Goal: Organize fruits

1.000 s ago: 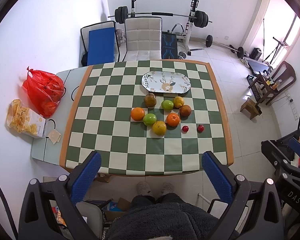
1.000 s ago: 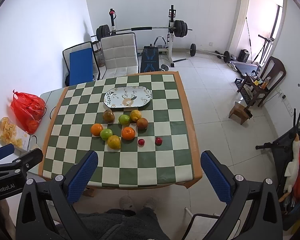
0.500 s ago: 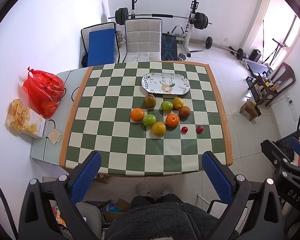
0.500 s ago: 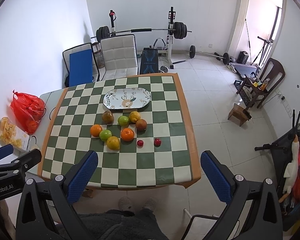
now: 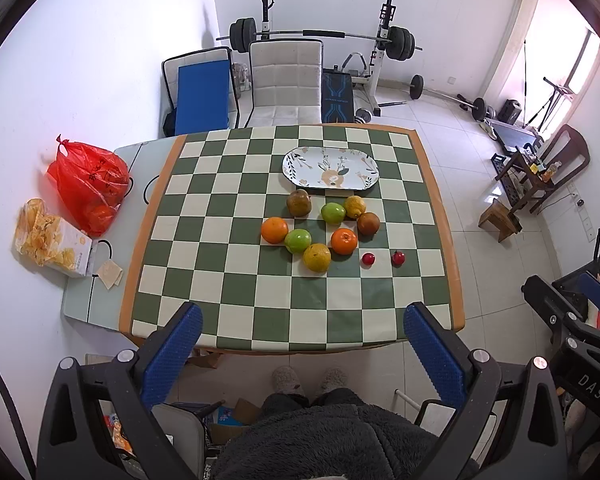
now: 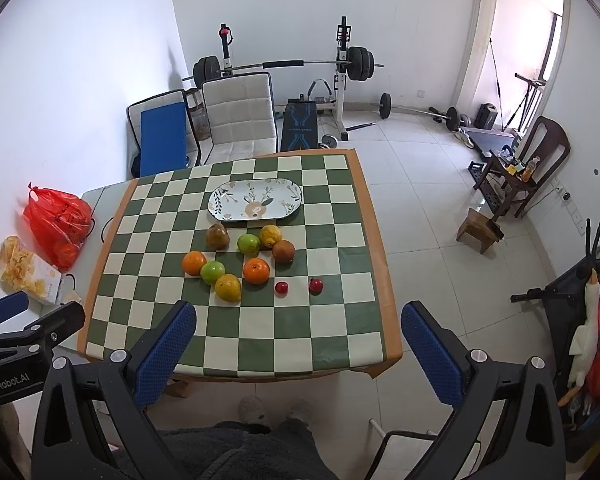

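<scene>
Both blue-padded grippers, the left gripper (image 5: 300, 340) and right gripper (image 6: 298, 338), hang spread wide and empty, high above the near edge of the green-and-cream checkered table (image 5: 260, 320), with the loose fruit cluster (image 5: 324, 228) straight ahead, just short of the empty oval floral plate (image 5: 332, 168) lying crosswise.

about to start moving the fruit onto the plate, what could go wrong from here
The fruits sit packed together: the green apple touches the orange and the yellow citrus, so open tongs closing on one may nudge its neighbours into rolling.

The two small red fruits are tiny beside the wide pads and could slip out.

The plate looks shallow, so round fruit might roll off.
</scene>
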Demonstrator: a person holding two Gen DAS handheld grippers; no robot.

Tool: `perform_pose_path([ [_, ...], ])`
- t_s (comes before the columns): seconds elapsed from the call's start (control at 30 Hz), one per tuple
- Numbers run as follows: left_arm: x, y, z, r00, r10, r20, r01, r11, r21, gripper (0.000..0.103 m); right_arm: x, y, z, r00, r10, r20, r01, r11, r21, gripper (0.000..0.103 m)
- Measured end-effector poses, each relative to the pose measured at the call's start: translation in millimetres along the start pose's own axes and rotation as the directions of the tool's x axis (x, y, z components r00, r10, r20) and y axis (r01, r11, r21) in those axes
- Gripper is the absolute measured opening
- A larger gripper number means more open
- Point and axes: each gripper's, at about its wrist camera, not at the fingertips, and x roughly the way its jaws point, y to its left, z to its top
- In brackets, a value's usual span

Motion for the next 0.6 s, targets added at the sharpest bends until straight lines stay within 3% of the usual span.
perform_pose_path([
  [0.6, -0.6, 0.3, -1.6, 1.0, -0.002, 0.006, 0.002, 1.0, 0.0, 0.103, -2.5, 8.5, -4.6, 1.0, 0.01, 0.013, -0.01, 1.0, -0.015, 0.103],
])
